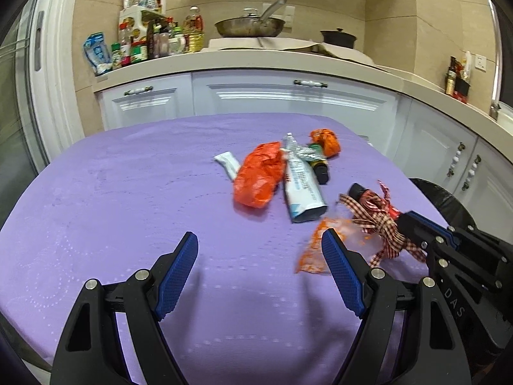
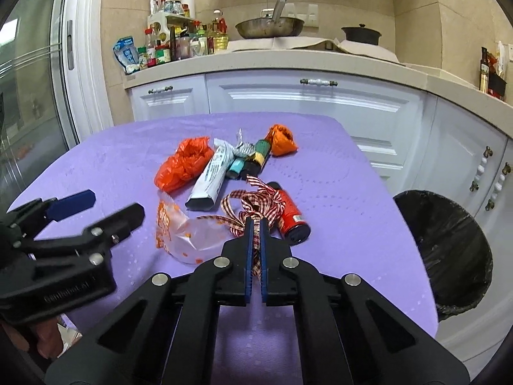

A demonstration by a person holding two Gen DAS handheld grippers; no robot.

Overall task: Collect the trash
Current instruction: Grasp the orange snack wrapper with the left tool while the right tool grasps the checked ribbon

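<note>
You're pinching the red-and-white checked ribbon (image 2: 256,207) w/ your right gripper (image 2: 255,224): jaws are pressing together on a strand of it, while the loops are bunching just past the fingertips, over the near-right part of the purple tablecloth (image 2: 336,176). In the left wrist view the same ribbon (image 1: 383,224) is sitting at the tip of the right gripper (image 1: 404,221), on the right.

Touching the ribbon on its right, a red can w/ a black cap (image 2: 290,213) is lying on its side. Just left of the ribbon a clear wrapper w/ orange print (image 2: 182,231) is lying flat. Your left gripper (image 1: 259,245) is hovering over bare cloth near that wrapper (image 1: 315,245), jaws spread wide & holding nothing; the right wrist view shows it at the left edge (image 2: 113,207), also spread.

Farther in, the rest of the trash is lying in a pile mid-table: a white tube (image 2: 213,175), a crumpled orange bag (image 2: 184,165) left of it, a dark bottle w/ yellow-green label (image 2: 258,158), a small teal-capped item (image 2: 235,166) betw. tube & bottle, crinkled foil (image 2: 243,147), & an orange pouch (image 2: 282,139) at the far end.

Right of the table, below its edge, a bin w/ black liner (image 2: 449,247) is standing open. Far back, a counter (image 2: 288,61) is carrying bottles, a pan (image 2: 269,27) & a black pot (image 2: 360,35).
</note>
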